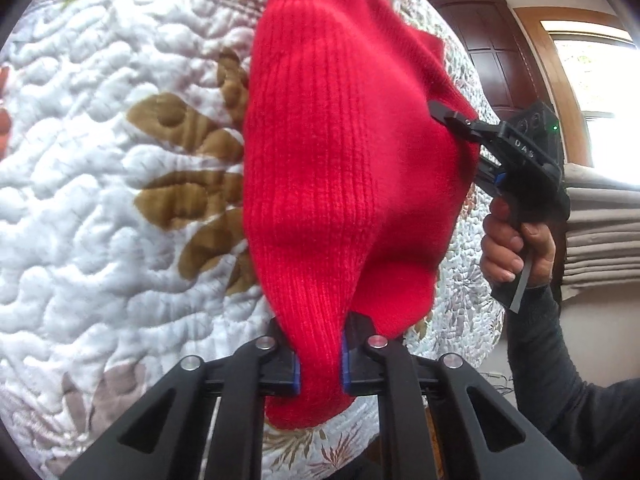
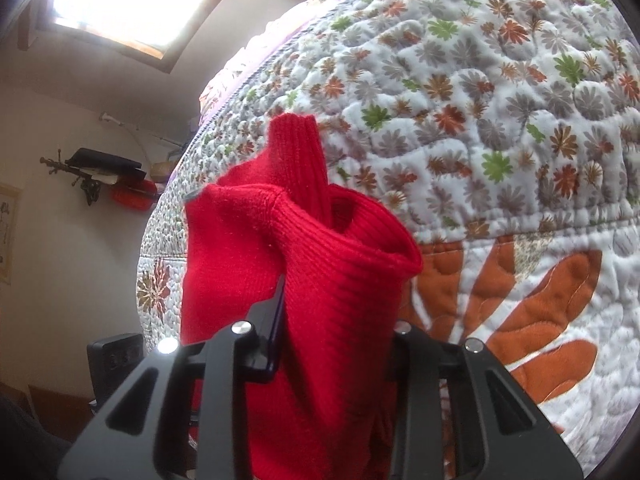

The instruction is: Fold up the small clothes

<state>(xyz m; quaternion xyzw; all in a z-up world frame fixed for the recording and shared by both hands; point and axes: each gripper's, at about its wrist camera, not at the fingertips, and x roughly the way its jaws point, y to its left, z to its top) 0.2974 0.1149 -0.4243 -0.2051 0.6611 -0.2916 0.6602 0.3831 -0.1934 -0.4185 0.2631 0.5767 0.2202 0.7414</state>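
The knit sweater (image 1: 340, 160) clamped in both sets of jaws is bright red with fine vertical ribbing. Behind it, the quilted bedspread (image 1: 100, 220) is white with large olive-brown leaf shapes; beyond the right jaws its border carries small grey, rust and green flowers above big rust-orange leaves. Both grippers are black with blue pads (image 1: 346, 364). The sleeve (image 1: 560, 380) is dark grey.

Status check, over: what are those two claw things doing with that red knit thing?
Left gripper shut on red knit garment. Right gripper shut on it too. Garment held above floral quilt. Nothing in the way.
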